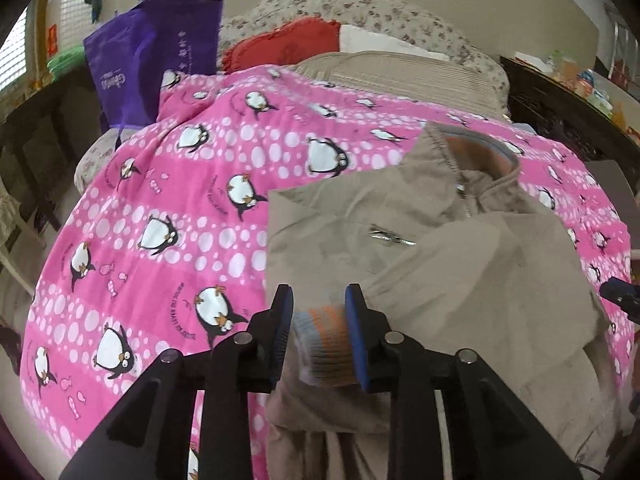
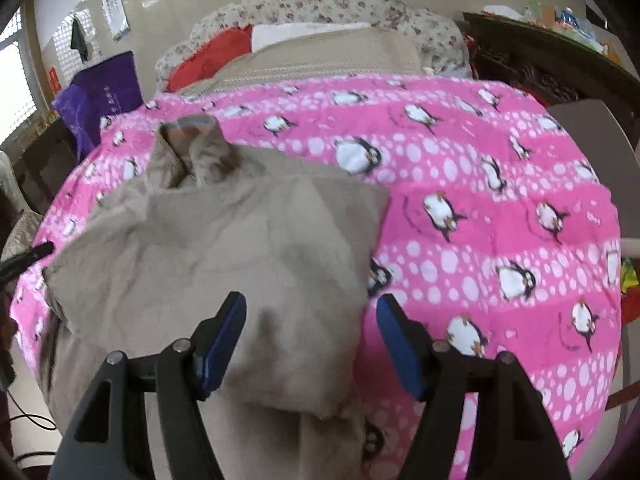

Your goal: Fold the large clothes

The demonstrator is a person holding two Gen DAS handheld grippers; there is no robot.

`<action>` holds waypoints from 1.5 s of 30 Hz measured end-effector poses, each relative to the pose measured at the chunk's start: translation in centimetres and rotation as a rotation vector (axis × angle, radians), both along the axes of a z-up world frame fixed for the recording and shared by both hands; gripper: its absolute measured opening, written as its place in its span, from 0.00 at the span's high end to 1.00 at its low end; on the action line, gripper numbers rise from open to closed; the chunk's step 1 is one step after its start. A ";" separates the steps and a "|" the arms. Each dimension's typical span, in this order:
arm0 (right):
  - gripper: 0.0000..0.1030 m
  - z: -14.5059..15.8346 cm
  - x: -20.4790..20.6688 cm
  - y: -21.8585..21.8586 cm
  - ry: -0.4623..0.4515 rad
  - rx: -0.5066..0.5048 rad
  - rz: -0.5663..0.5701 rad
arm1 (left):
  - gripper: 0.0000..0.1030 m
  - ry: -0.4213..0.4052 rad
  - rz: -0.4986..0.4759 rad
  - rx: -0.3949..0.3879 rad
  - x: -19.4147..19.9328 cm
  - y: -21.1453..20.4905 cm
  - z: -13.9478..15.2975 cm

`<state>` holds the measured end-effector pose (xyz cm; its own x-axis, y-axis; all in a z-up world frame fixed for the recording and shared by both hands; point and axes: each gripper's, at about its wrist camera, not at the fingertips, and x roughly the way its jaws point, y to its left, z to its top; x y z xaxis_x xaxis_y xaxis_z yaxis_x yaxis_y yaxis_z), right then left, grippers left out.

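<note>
A large beige jacket (image 1: 440, 248) with a zip collar lies on a pink penguin blanket (image 1: 168, 208) on a bed. It also shows in the right wrist view (image 2: 208, 248), its sleeves folded over the body. My left gripper (image 1: 320, 320) holds the jacket's striped orange-grey cuff (image 1: 328, 344) between its blue pads. My right gripper (image 2: 312, 332) is open, its jaws wide apart over the folded jacket's right edge, holding nothing. The right gripper's tip shows at the far right edge of the left wrist view (image 1: 620, 294).
A purple bag (image 1: 152, 56) stands at the bed's far left. Red and floral pillows (image 1: 288, 44) and a beige cushion (image 2: 320, 60) lie at the head. Dark wooden furniture (image 2: 552, 60) stands to the right, and a dark cabinet (image 1: 40, 152) to the left.
</note>
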<state>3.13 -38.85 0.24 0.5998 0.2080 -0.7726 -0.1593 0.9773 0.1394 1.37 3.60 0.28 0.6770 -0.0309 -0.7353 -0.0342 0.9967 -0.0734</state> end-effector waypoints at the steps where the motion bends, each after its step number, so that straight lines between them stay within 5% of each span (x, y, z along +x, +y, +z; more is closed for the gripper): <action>1: 0.31 -0.3 0.1 -0.3 0.006 -0.006 -0.013 | 0.86 -0.006 -0.003 0.005 0.1 -0.4 0.1; 9: 0.31 -1.7 1.2 -1.8 0.017 0.008 -0.086 | 0.84 -0.003 -0.020 0.018 1.0 -2.0 -0.8; 14: 0.31 -5.4 3.5 -1.8 0.114 0.004 -0.104 | 0.84 0.076 0.005 0.058 2.5 -2.1 -3.9; 19: 0.32 -3.6 2.2 -2.9 0.092 0.039 -0.087 | 0.83 0.084 0.007 0.022 2.1 -1.3 -4.0; 26: 0.31 2.2 -5.2 -6.2 0.047 0.147 0.060 | 0.83 0.044 -0.022 -0.034 -3.0 0.2 -1.1; 30: 0.25 2.9 -10.9 -6.9 0.043 0.201 0.171 | 0.82 0.025 -0.057 -0.066 -7.9 1.0 -0.7; 39: 0.24 -4.4 -23.7 -5.1 0.153 0.100 0.357 | 0.81 0.045 -0.254 -0.116 -19.0 0.6 -4.4; 45: 0.24 -9.5 -27.3 -4.6 0.245 0.110 0.385 | 0.77 0.143 -0.319 -0.170 -22.2 1.2 -9.3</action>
<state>-24.17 -43.45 -9.24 0.2654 0.4687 -0.8426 -0.4570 0.8306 0.3180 -20.88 4.82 -8.98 0.5048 -0.3526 -0.7879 0.2538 0.9331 -0.2549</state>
